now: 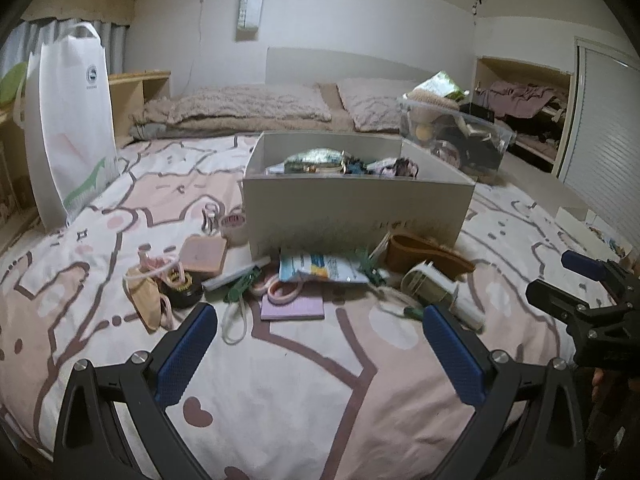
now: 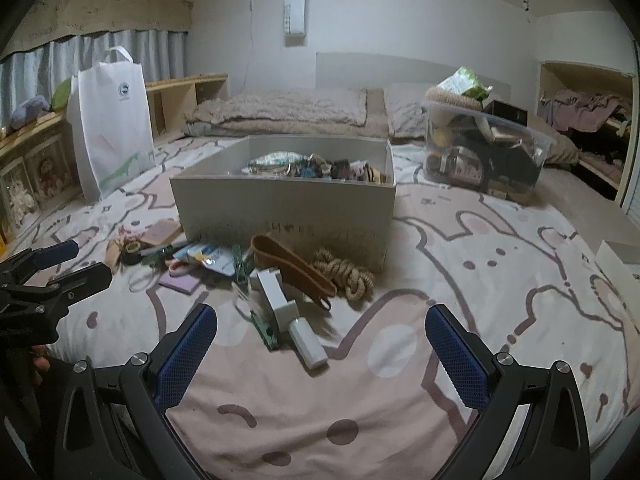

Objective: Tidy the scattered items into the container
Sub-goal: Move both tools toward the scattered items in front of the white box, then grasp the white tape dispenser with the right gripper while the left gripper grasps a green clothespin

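- Left gripper [image 1: 320,344]: jaws wide apart and empty, hovering above the patterned duvet [image 1: 304,392]; seen from the right wrist view it sits at 9 o'clock.
- Right gripper [image 2: 320,344]: jaws likewise spread wide, holding nothing; in the left wrist view it appears at 3 o'clock.
- Container: a grey cardboard box [image 2: 280,212], open-topped, standing on the duvet at 12 o'clock of both grippers and already holding a heap of mixed items.
- Scattered items lie along the near wall of the box. From the right wrist view: a coil of rope [image 2: 348,274] touching the box at 1 o'clock, a brown leather strap [image 2: 292,268] just beside it, a white cylindrical tube [image 2: 308,344] nearest the gripper, a green clip [image 2: 264,330] beside the tube, a blue-and-white packet [image 2: 208,258] at 11 o'clock.
- From the left wrist view: a purple notepad [image 1: 292,306] at 12 o'clock, a pink rectangular case [image 1: 204,254] and a roll of tape [image 1: 234,226] at 11 o'clock.
- Surroundings: a white carrier bag [image 1: 68,120] standing at 10 o'clock; a clear plastic bin [image 2: 484,152], filled, at 1 o'clock behind the box.
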A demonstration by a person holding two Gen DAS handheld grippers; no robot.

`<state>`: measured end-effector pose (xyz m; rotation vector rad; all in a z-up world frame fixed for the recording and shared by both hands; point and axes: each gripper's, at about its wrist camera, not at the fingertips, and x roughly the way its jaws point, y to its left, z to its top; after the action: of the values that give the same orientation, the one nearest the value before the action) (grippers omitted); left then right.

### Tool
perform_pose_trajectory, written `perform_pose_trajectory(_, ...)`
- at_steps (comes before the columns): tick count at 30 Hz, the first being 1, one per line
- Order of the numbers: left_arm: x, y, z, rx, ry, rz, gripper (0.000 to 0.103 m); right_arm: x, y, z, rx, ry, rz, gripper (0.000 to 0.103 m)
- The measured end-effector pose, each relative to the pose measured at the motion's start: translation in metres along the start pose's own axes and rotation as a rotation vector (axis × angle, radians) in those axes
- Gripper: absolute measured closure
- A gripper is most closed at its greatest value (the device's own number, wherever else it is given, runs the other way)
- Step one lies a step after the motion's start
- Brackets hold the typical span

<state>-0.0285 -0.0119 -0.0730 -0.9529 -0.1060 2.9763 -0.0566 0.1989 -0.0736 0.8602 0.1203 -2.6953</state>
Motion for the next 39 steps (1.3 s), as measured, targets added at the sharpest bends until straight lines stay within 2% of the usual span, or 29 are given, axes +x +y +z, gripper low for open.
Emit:
perform_pose_trajectory(11,0.032,0.026,-0.01,-0.095,0.067,0.013,0.0,0.031,0.012,-0.014,-0.031,0.081,0.023,0.0)
perform_pose_trajectory(17,0.054,0.042,0.0,-0.118,0.091,0.029,0.0,0.045,0.019,-0.017,-0.056,0.111,0.05,0.0)
perform_pose_trajectory(20,0.064,0.048,0.006,-0.124,0.125,0.006,0.0,0.049,0.018,-0.016,-0.049,0.107,0.073,0.0)
perform_pose_trajectory(25,0.081,0.055,0.018,-0.096,0.179,-0.044,0.0,0.055,0.009,-0.015,0.045,0.092,0.159,0.0)
perform_pose_trajectory(29,0.094,0.058,0.027,-0.067,0.196,-0.064,0.0,0.066,0.005,-0.016,0.085,0.12,0.198,0.0)
perform_pose_trajectory(38,0.124,0.061,0.026,0.006,0.231,-0.055,0.002,0.077,0.005,-0.021,0.093,0.135,0.213,0.0)
perform_pose_trajectory(39,0.126,0.06,0.025,0.014,0.234,-0.052,0.005,0.077,0.004,-0.022,0.094,0.13,0.207,0.0)
